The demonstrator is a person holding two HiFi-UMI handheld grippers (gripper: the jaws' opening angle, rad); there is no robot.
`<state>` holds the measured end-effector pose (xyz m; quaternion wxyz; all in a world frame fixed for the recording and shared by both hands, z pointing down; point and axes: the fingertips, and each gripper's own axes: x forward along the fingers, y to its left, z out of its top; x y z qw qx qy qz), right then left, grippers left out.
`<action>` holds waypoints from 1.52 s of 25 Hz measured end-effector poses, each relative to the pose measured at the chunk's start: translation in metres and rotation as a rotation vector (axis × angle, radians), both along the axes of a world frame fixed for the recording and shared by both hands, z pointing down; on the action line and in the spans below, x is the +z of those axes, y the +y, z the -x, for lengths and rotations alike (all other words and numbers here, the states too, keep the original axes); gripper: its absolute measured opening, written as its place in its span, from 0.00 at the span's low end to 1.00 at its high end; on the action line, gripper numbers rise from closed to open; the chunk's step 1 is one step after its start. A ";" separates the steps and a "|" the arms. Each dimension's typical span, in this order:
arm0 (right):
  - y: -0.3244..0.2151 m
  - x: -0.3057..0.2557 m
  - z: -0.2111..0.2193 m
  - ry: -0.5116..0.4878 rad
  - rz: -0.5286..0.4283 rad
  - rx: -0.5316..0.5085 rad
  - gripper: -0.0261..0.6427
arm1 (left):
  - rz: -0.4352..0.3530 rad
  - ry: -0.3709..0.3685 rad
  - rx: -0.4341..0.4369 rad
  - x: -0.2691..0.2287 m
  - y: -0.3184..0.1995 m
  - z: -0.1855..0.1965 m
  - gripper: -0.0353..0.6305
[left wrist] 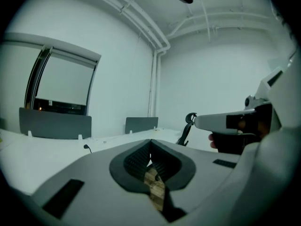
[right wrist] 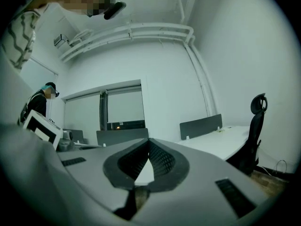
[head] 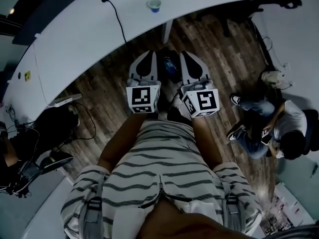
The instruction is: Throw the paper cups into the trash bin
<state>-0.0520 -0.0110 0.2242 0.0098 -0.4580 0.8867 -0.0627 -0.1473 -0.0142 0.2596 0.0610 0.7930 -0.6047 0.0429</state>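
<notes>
My left gripper (left wrist: 150,144): jaws together, nothing between them.
My right gripper (right wrist: 149,142): jaws together, empty.
Paper cup (head: 154,5): on the white table (head: 89,34), near its edge, well apart from both my grippers.
Floor (head: 109,88): wood planks, under my grippers.

Looks along the shut, empty left gripper (left wrist: 150,147) to a white desk (left wrist: 56,149) with grey dividers (left wrist: 54,124); at right, shows the right gripper (left wrist: 200,122) in a hand (left wrist: 212,142), beside a chair (left wrist: 188,126).
</notes>
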 end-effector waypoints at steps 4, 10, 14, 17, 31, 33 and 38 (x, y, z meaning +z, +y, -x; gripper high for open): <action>-0.015 0.013 -0.010 -0.004 0.029 -0.025 0.05 | 0.033 0.024 -0.046 0.020 -0.022 -0.007 0.09; -0.039 0.025 -0.025 0.000 0.047 -0.052 0.05 | 0.029 0.002 -0.088 0.039 -0.060 -0.021 0.09; -0.053 0.034 -0.022 0.003 0.057 -0.067 0.05 | 0.034 -0.007 -0.113 0.050 -0.084 -0.015 0.09; -0.064 0.043 -0.023 0.012 0.057 -0.073 0.05 | 0.033 0.002 -0.125 0.064 -0.103 -0.015 0.09; -0.097 0.085 -0.027 0.051 0.096 -0.078 0.05 | 0.081 -0.032 -0.144 0.130 -0.181 -0.003 0.09; -0.097 0.090 -0.024 0.070 0.092 -0.097 0.05 | 0.079 -0.036 -0.143 0.135 -0.192 -0.002 0.09; -0.097 0.100 -0.023 0.081 0.111 -0.099 0.05 | 0.087 -0.022 -0.159 0.150 -0.212 0.007 0.09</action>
